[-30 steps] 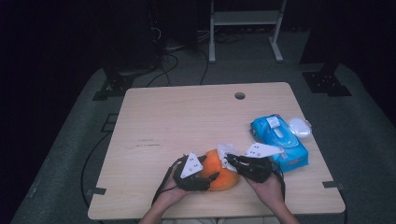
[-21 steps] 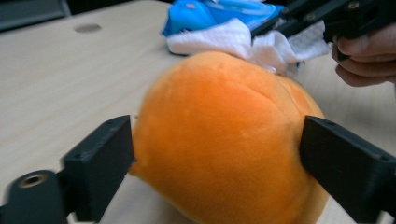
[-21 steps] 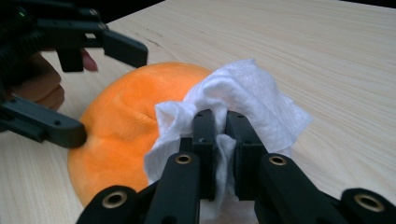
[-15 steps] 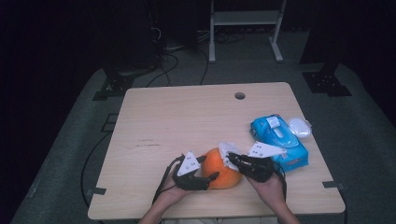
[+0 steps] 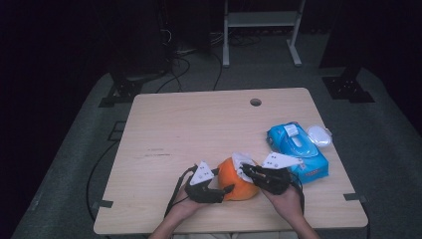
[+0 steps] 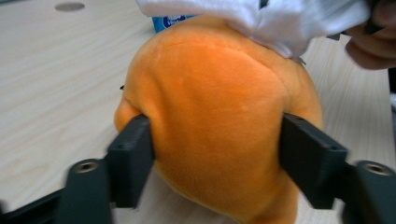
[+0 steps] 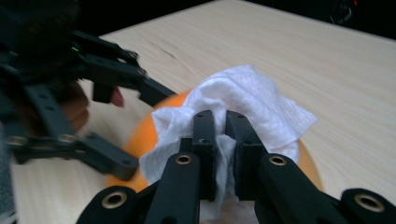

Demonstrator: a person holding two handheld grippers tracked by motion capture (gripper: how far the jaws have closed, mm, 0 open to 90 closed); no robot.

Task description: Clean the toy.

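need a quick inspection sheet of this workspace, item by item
surface: light wood table with a round hole near the far edge
job's things: orange plush toy near the front edge; white wipe lies on top of it
clutter: blue wipes pack, white lid beside it
grippers: left tongs have just been closing, pads pressing into the toy's sides; right tongs pinch the wipe
cables: one trails from the left tongs; more on the floor behind the table
surroundings: dark room, grey floor mat, white frame legs at the back
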